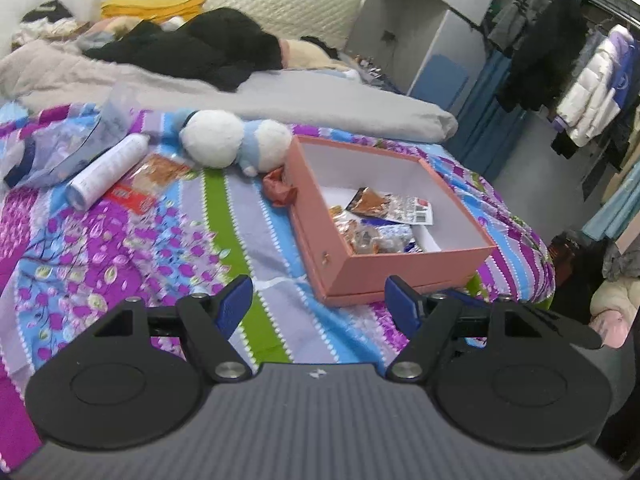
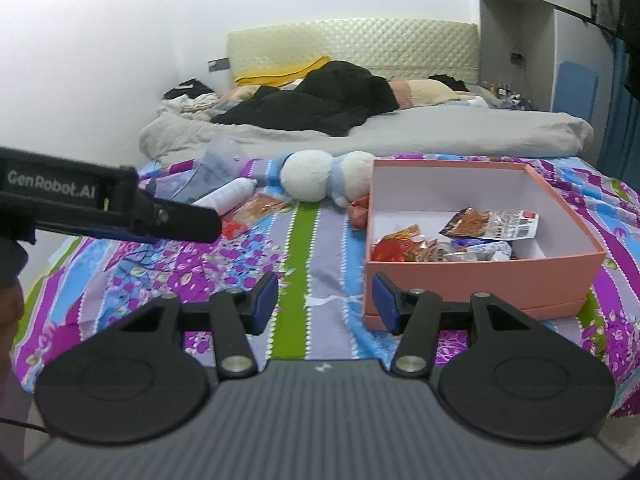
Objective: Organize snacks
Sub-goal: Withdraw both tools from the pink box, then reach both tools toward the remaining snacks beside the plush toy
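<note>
A pink cardboard box sits on the patterned bedspread with several snack packets inside. A red-orange snack packet lies on the spread to the left, and a crumpled red wrapper rests against the box's left wall. My left gripper is open and empty, hovering short of the box's near corner. My right gripper is open too, nothing between its fingers, just left of the box. The left gripper's black body crosses the right wrist view at the left.
A white spray can and a clear plastic bag lie beside the loose packet. A white-and-blue plush toy sits behind the box. Grey duvet and dark clothes lie further back; hanging clothes stand right.
</note>
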`<move>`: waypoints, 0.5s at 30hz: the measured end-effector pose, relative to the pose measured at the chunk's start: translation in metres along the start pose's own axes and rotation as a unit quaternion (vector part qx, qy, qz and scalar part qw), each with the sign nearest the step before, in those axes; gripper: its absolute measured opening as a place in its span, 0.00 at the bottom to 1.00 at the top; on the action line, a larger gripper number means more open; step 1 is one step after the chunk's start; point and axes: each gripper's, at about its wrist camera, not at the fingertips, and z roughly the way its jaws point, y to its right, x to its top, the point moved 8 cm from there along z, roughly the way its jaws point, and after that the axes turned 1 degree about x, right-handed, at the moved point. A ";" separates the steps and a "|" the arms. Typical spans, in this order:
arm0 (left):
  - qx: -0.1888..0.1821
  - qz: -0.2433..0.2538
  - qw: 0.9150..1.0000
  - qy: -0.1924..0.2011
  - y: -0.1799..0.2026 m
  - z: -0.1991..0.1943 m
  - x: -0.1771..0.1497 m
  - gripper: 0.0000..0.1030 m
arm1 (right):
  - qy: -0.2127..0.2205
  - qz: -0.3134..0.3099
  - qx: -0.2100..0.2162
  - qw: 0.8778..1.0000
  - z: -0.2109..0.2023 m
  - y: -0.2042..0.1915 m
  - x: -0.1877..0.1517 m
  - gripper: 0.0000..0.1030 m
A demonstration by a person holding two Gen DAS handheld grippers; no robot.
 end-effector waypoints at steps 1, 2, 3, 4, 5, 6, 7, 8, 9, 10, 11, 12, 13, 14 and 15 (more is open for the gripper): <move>0.002 -0.003 1.000 -0.002 -0.004 0.001 -0.001 0.75 | 0.000 -0.003 0.002 1.000 0.001 -0.002 0.001 0.53; 0.005 -0.005 1.000 -0.003 -0.007 0.001 -0.001 0.75 | 0.001 -0.006 0.003 1.000 0.001 -0.004 0.001 0.53; 0.007 -0.008 1.000 -0.003 -0.012 0.001 -0.002 0.75 | 0.001 -0.008 0.003 1.000 0.002 -0.006 0.001 0.53; 0.009 -0.012 1.000 -0.004 -0.015 0.002 -0.002 0.75 | 0.001 -0.010 0.003 1.000 0.003 -0.007 0.002 0.53; 0.010 -0.016 1.000 -0.005 -0.019 0.003 -0.001 0.76 | 0.000 -0.012 0.004 1.000 0.005 -0.009 0.002 0.53; 0.011 -0.019 1.000 -0.005 -0.023 0.004 0.000 0.76 | -0.001 -0.013 0.004 1.000 0.007 -0.010 0.003 0.53; 0.012 -0.020 1.000 -0.005 -0.026 0.006 0.001 0.78 | -0.003 -0.015 0.003 1.000 0.010 -0.011 0.003 0.53; 0.013 -0.021 1.000 -0.006 -0.030 0.009 0.002 0.78 | -0.005 -0.018 0.002 1.000 0.013 -0.012 0.004 0.53; 0.014 -0.023 1.000 -0.007 -0.032 0.012 0.003 0.78 | -0.007 -0.021 0.002 1.000 0.016 -0.013 0.004 0.53; 0.015 -0.024 1.000 -0.008 -0.036 0.015 0.005 0.78 | -0.009 -0.025 0.001 1.000 0.019 -0.014 0.004 0.53; 0.016 -0.025 1.000 -0.010 -0.040 0.019 0.006 0.78 | -0.012 -0.029 0.000 1.000 0.023 -0.015 0.005 0.53; 0.017 -0.027 0.999 -0.010 -0.044 0.023 0.008 0.78 | -0.014 -0.034 0.000 0.999 0.027 -0.017 0.005 0.53; 0.019 -0.030 0.999 -0.012 -0.050 0.027 0.009 0.78 | -0.015 -0.038 -0.002 0.999 0.031 -0.019 0.005 0.53; 0.021 -0.034 0.999 -0.015 -0.056 0.032 0.011 0.78 | -0.016 -0.045 -0.005 0.999 0.035 -0.021 0.006 0.53; 0.022 -0.037 0.999 -0.017 -0.061 0.037 0.012 0.78 | -0.016 -0.050 -0.007 0.999 0.040 -0.024 0.006 0.53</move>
